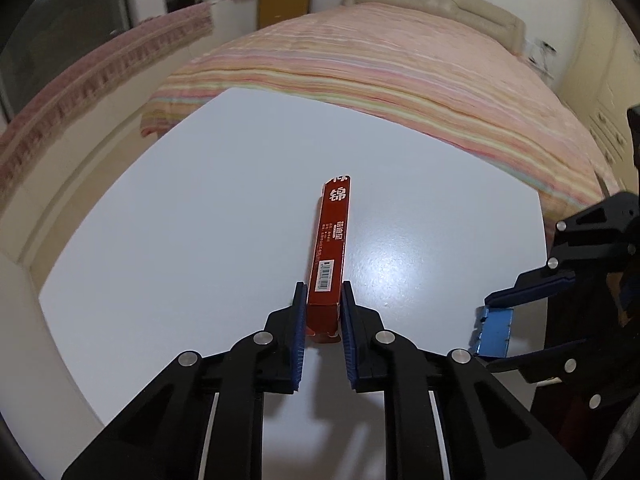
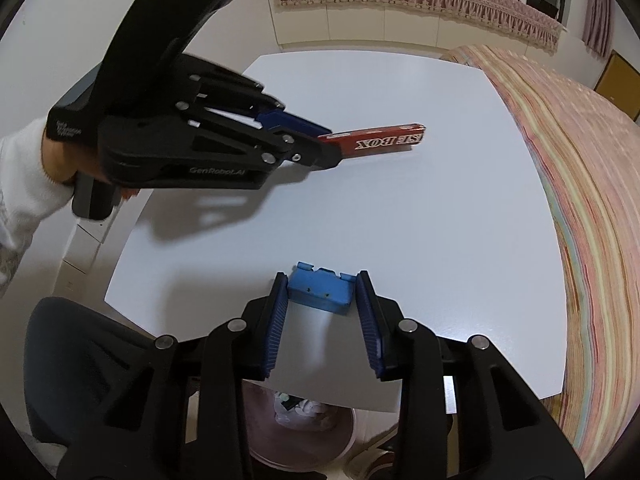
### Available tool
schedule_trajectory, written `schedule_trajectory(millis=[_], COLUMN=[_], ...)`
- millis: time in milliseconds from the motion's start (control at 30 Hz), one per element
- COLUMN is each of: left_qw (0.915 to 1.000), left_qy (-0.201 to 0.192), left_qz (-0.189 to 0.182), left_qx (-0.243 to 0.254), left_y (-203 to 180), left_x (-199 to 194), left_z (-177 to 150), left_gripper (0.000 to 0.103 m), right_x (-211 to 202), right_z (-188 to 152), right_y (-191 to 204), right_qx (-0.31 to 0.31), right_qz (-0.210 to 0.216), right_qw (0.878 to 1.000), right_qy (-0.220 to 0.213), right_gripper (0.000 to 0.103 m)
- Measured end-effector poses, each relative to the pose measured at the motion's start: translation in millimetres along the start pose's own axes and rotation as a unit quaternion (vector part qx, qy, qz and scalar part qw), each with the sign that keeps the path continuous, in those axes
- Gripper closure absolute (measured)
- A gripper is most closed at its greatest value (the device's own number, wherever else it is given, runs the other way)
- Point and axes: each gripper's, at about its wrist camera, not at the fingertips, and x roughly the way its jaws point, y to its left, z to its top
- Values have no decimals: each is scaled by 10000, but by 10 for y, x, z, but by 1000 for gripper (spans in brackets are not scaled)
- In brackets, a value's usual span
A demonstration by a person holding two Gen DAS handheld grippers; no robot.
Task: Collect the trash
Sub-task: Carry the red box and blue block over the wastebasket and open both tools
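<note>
A long red box (image 1: 330, 252) with white lettering lies on the white table (image 1: 180, 240). My left gripper (image 1: 323, 300) is shut on its near end; the right wrist view shows the same grip (image 2: 326, 142) on the red box (image 2: 380, 142), which looks slightly raised. My right gripper (image 2: 322, 290) is shut on a small blue box (image 2: 320, 292) just above the table's near edge; it also shows in the left wrist view (image 1: 494, 330) at the right.
A bed with a striped pink cover (image 1: 400, 72) borders the table's far side. A trash bin with a pink liner (image 2: 304, 432) stands on the floor below the table's near edge. A dark chair (image 2: 80, 360) sits at the left.
</note>
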Motion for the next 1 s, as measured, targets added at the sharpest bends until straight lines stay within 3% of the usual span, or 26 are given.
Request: schedule_trajectory(millis=[233, 533, 733, 1000], left_qw=[9980, 9911, 9857, 9835], left_qy=[-132, -315, -447, -406], left_qz=[122, 376, 446, 446], left_qx=[-613, -1237, -1565, -1707], left_y=[-124, -518, -882, -1299], left_x=[-260, -826, -1173, -1353], left_z=[-145, -365, -521, -755], left_gripper=[87, 87, 87, 87], right_x=[-152, -632, -1008, -1324], right_z=[3, -85, -282, -608], right_y=[5, 134, 238, 335], right_qx=[-79, -296, -419, -499], right_qz=[42, 60, 88, 127], right_qw=[9999, 9989, 9978, 9973], right_qy=[-135, -370, -501, -533], right_gripper=[69, 69, 69, 69])
